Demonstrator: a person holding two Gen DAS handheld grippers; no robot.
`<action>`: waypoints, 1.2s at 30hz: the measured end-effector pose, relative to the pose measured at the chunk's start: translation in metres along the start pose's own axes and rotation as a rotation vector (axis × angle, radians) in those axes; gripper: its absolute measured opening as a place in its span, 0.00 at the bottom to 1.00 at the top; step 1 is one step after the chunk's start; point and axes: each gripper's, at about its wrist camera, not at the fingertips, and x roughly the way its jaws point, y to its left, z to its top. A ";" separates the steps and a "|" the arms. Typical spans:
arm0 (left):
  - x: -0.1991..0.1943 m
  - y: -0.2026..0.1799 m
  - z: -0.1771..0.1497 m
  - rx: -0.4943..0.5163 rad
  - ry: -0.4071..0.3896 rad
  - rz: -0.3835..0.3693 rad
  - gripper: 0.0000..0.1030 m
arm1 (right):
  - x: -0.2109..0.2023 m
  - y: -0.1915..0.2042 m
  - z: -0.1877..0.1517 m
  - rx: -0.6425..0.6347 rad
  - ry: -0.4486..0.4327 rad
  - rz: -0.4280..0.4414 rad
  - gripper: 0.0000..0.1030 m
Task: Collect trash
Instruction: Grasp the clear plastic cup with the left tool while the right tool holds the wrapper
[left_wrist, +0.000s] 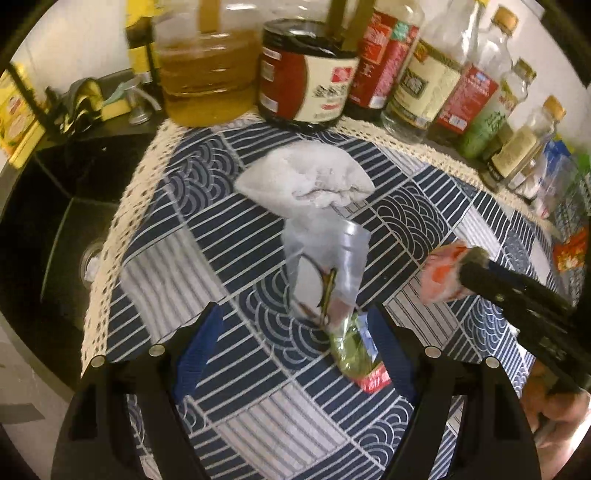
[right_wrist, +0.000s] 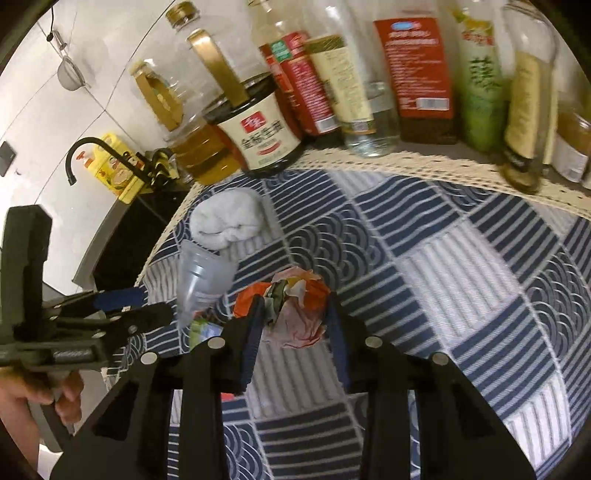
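Right gripper (right_wrist: 295, 317) grips trash; left gripper (left_wrist: 295, 328) spread over more.

The right gripper is clenched on a crumpled orange-and-pink wrapper (right_wrist: 295, 306), held just above the blue patterned cloth (right_wrist: 461, 258). The left gripper stands released over a clear plastic bag (left_wrist: 325, 258) and a green-and-red packet (left_wrist: 354, 354) lying on the cloth, its fingers either side of them. A white rag (left_wrist: 306, 177) lies beyond, near the bottles (left_wrist: 417, 85).

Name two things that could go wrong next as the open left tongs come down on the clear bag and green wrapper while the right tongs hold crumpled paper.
1. The left tongs straddle both the clear bag and the green wrapper; closing may catch only one.
2. The crumpled paper bulges loosely beyond the right tongs, so a piece might drop onto the cloth.
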 end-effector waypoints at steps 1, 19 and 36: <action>0.004 -0.002 0.002 0.008 0.006 0.004 0.76 | -0.005 -0.002 -0.001 0.001 -0.007 -0.008 0.34; 0.045 -0.020 0.025 0.078 0.073 0.065 0.76 | -0.058 0.001 -0.016 -0.030 -0.057 -0.158 0.34; 0.042 -0.023 0.025 0.114 0.021 0.065 0.49 | -0.074 -0.011 -0.021 -0.023 -0.039 -0.229 0.35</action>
